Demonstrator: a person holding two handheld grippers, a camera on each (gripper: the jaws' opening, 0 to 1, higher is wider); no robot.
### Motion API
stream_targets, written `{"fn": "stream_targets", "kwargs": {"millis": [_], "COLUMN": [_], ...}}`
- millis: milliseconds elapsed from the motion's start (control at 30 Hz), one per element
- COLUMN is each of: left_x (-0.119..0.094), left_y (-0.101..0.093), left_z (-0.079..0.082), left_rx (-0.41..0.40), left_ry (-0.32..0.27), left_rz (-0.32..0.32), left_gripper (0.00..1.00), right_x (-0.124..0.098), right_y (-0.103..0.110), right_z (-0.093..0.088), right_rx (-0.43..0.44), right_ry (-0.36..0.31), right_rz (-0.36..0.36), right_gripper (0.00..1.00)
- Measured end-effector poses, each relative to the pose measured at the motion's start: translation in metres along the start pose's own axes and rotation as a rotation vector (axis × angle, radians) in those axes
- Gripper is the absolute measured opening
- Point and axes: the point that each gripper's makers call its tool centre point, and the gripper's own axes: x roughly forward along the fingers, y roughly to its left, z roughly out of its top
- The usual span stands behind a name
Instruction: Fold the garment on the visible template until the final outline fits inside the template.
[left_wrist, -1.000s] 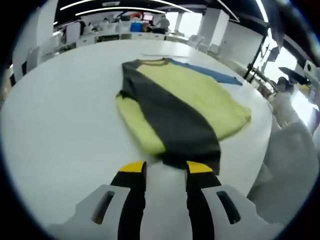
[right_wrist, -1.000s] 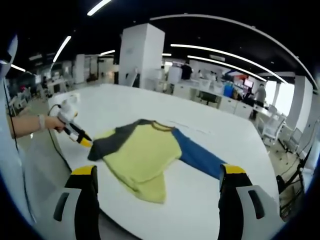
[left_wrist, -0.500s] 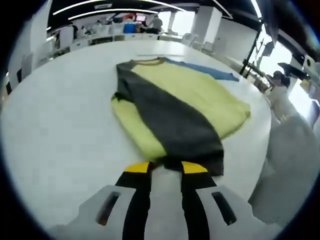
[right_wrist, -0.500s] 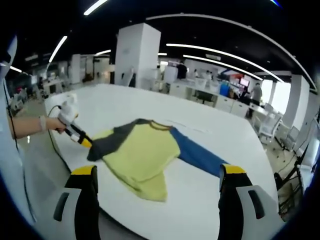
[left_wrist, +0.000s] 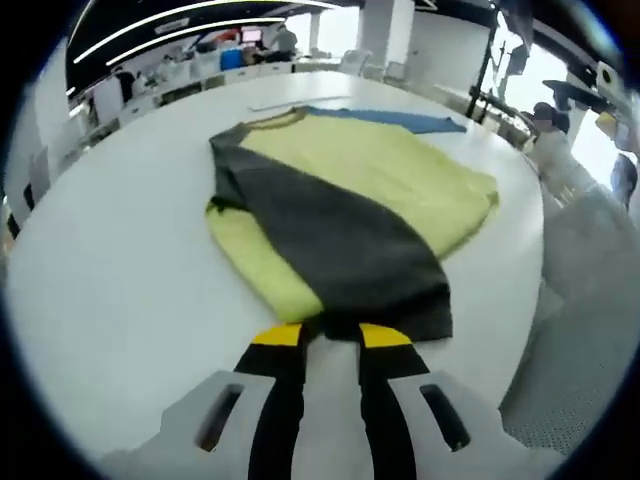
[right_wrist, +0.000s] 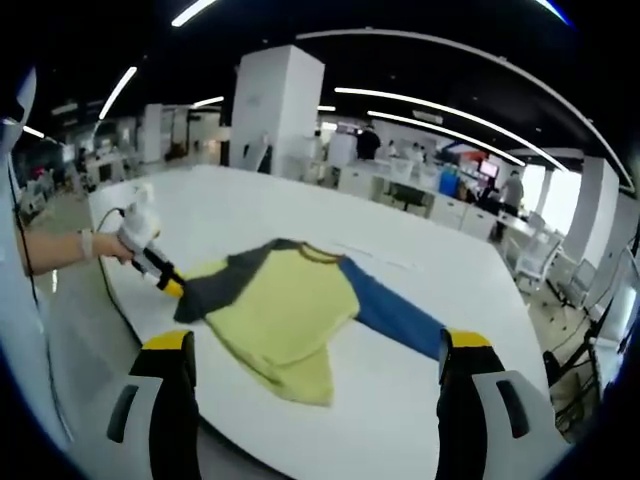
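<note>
Since the earlier pictures, the left gripper (left_wrist: 329, 337) had eased closer to the garment (left_wrist: 345, 205), and its jaws had drawn nearer together around the end of the dark grey sleeve (left_wrist: 350, 255). In the left gripper view, the yellow-tipped jaws stood narrowly apart at the sleeve's end, with the cloth edge between or just over the tips; whether they truly pinched the cloth could not be told. The garment lay flat on the white table (left_wrist: 110, 290), its yellow body spread out, the grey sleeve folded across it, and the blue sleeve (left_wrist: 390, 119) stretched out at the far side. A person in white stood at the right edge.

In the right gripper view, the right gripper (right_wrist: 313, 345) hung above the near table edge with its jaws wide apart, holding nothing. The garment (right_wrist: 290, 310) lay beyond the jaws on the table (right_wrist: 420, 300), blue sleeve (right_wrist: 395, 318) extended to the right. At the left, a hand (right_wrist: 112, 245) held the left gripper (right_wrist: 170, 287), whose tip touched the grey sleeve (right_wrist: 215, 288).
</note>
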Motion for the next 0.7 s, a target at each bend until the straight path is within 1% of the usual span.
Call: {"fn": "stream_targets", "kwargs": {"millis": [67, 200, 400, 467, 533, 633, 700], "left_x": [0.000, 0.001, 0.001, 0.000, 0.001, 0.002, 0.002], "left_y": [0.002, -0.003, -0.002, -0.002, -0.006, -0.007, -0.008], "left_z": [0.000, -0.001, -0.001, -0.003, -0.003, -0.003, -0.004], "left_rx": [0.006, 0.000, -0.011, -0.025, -0.042, -0.045, -0.026], "left_ry": [0.004, 0.004, -0.015, -0.008, -0.010, -0.015, -0.013], "left_rz": [0.000, -0.015, -0.011, -0.013, -0.030, -0.022, -0.020], "left_gripper": [0.15, 0.09, 0.08, 0.04, 0.00, 0.00, 0.00], "right_x": [0.001, 0.004, 0.008, 0.009, 0.010, 0.010, 0.010], "right_y": [0.001, 0.002, 0.006, 0.006, 0.006, 0.005, 0.004], "right_z": [0.002, 0.005, 0.007, 0.007, 0.008, 0.009, 0.009], "right_rx": [-0.003, -0.011, -0.014, -0.015, -0.016, -0.016, -0.017], "right_ry": [0.000, -0.002, -0.006, -0.007, -0.010, -0.011, -0.011], "right_rz": [0.002, 0.009, 0.019, 0.022, 0.023, 0.022, 0.021], "right_gripper": [1.00, 1.00, 1.00, 1.00, 1.00, 1.00, 1.00]}}
